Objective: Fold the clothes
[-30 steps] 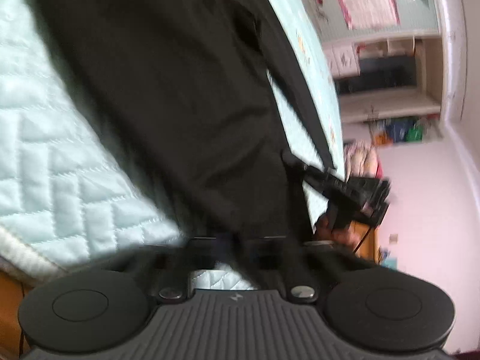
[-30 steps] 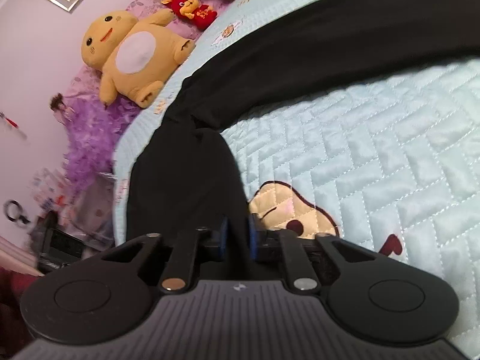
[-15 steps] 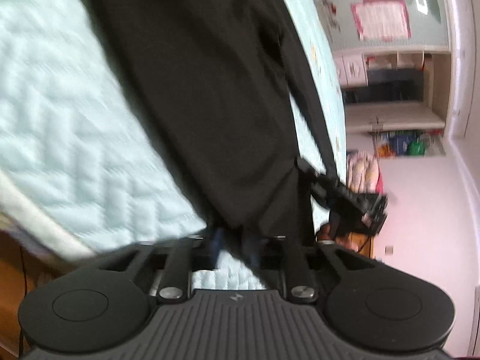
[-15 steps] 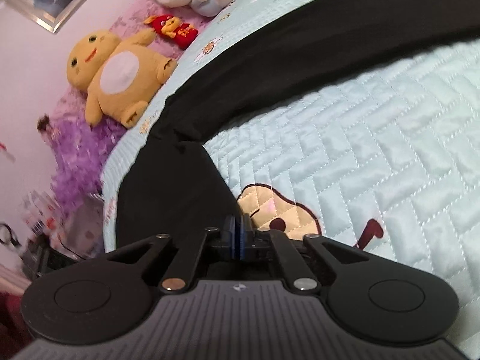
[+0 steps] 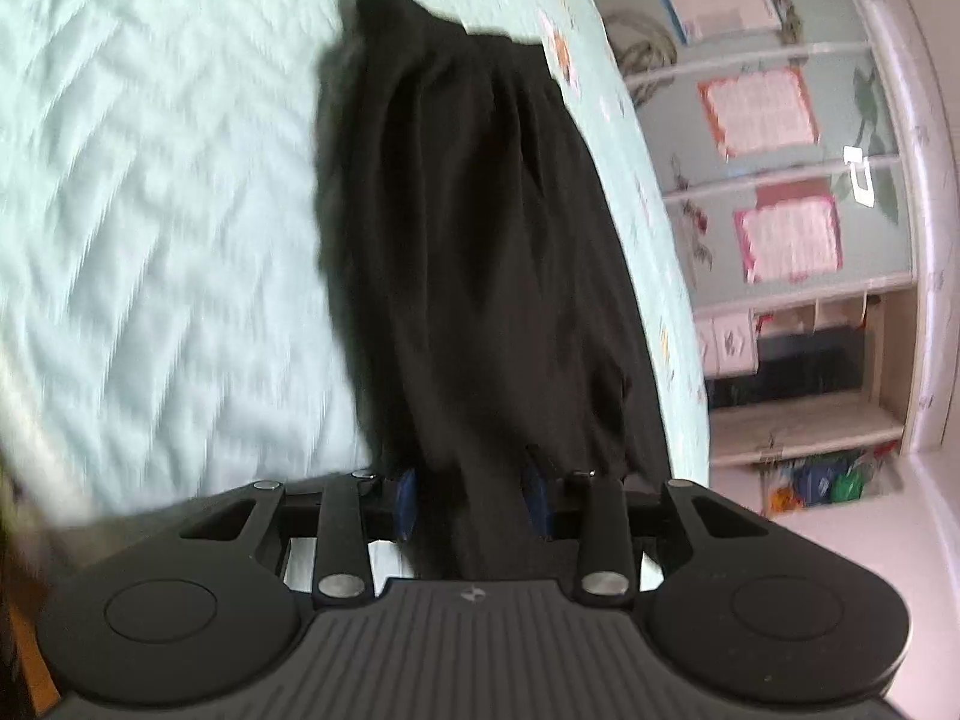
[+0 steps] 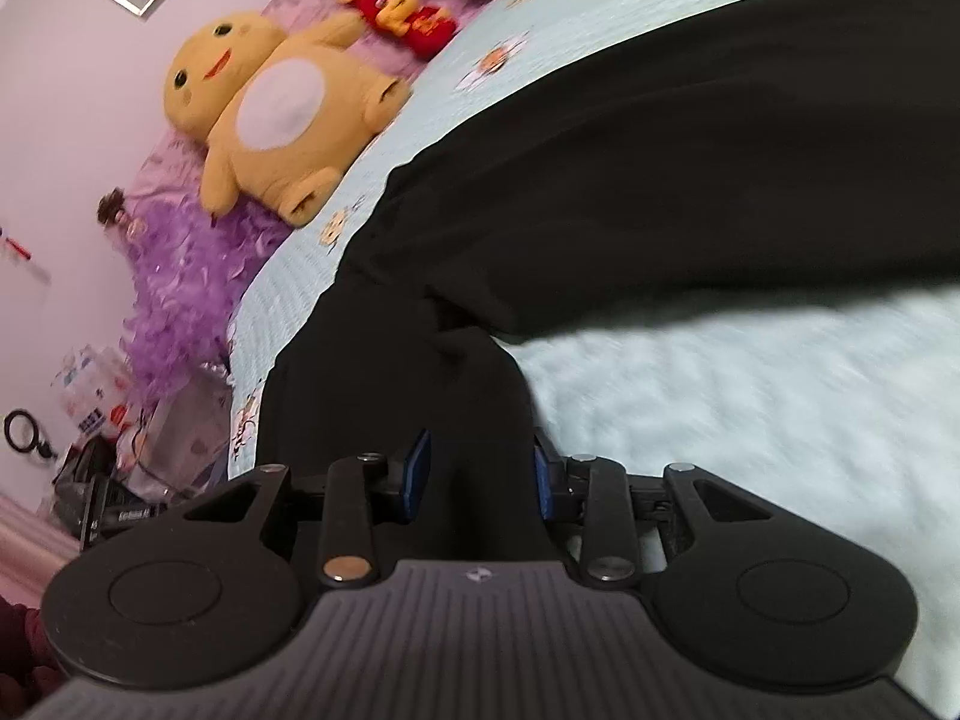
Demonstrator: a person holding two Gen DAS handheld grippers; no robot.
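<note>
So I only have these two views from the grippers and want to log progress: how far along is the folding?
Partly done. The black garment lies doubled along the bed, apparently one fold made. In hand: cloth still sits between the blue pads of the left gripper, and the right gripper is opening, so both seem to be letting go. Left: the garment is still long, so probably at least another fold.

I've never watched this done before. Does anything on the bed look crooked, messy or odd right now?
Nothing is spilled or damaged. The black garment isn't flat yet: it bunches into gathers at its far end and drapes over the quilt edge. Black cloth lies between the parted fingers of both the left gripper and the right gripper, whose jaws are opening.
</note>
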